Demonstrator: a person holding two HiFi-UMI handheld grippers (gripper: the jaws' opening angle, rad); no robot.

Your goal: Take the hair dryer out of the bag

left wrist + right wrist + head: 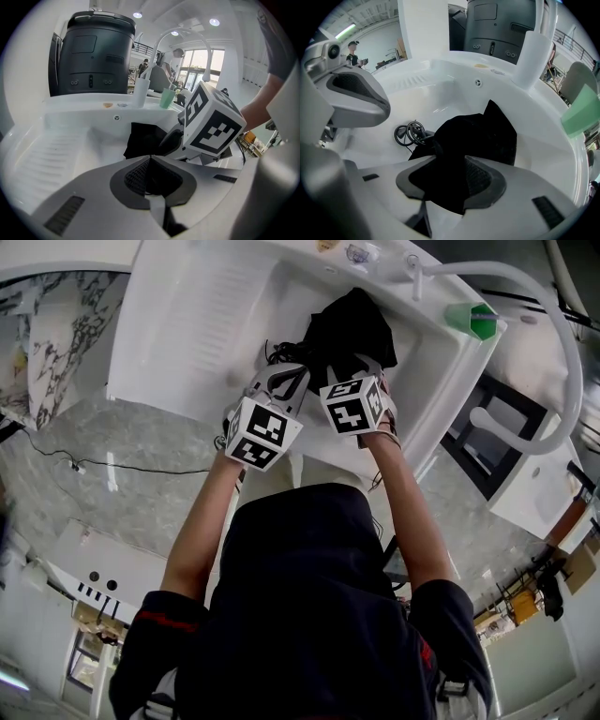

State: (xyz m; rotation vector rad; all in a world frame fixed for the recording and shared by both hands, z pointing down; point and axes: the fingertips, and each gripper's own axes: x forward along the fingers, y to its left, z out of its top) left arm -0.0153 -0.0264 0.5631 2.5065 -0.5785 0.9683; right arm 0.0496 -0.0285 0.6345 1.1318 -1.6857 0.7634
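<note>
A white sink [169, 334] with a ribbed side is standing above a grey marbled floor [141, 442]. A dark grey machine [91, 51] is standing behind it, far left. Ceiling lights [214, 22] are glowing, and daylight is coming through tall windows [200, 69] at far right.

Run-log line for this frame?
left gripper shut, empty | right gripper gripping black bag | black bag in sink | cord coiled beside it
</note>
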